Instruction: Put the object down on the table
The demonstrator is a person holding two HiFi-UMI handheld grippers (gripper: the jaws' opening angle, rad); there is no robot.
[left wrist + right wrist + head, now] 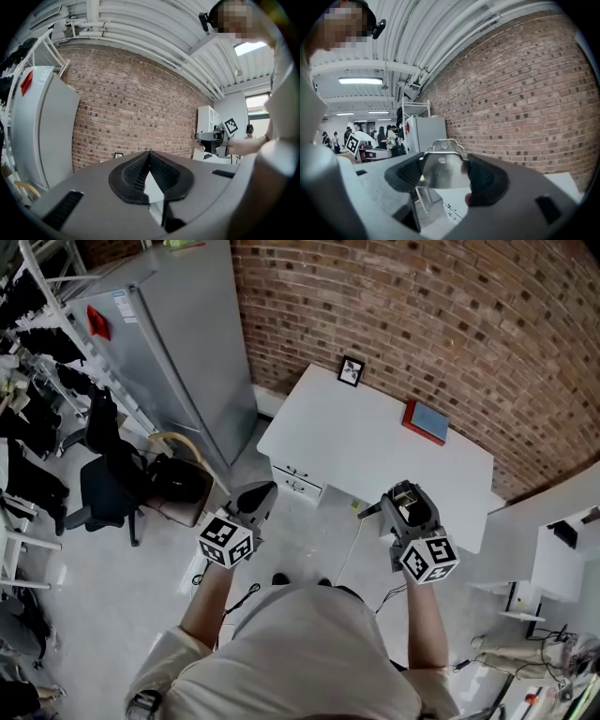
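A shiny metal object (440,164) sits between the dark pads of my right gripper (447,178), which is shut on it. In the head view that right gripper (405,498) hangs in the air over the near edge of the white table (356,442), with the metal object (406,507) only partly showing between its jaws. My left gripper (261,495) is held off the table's near left corner, over the floor. In its own view the left gripper (150,157) is shut, pads meeting with nothing between them.
On the table a small picture frame (351,371) stands at the back and a red and blue book (426,421) lies at the right. A white drawer unit (298,479) stands beneath. A tall grey cabinet (178,352) and an office chair (108,488) stand to the left, and a brick wall (422,306) is behind.
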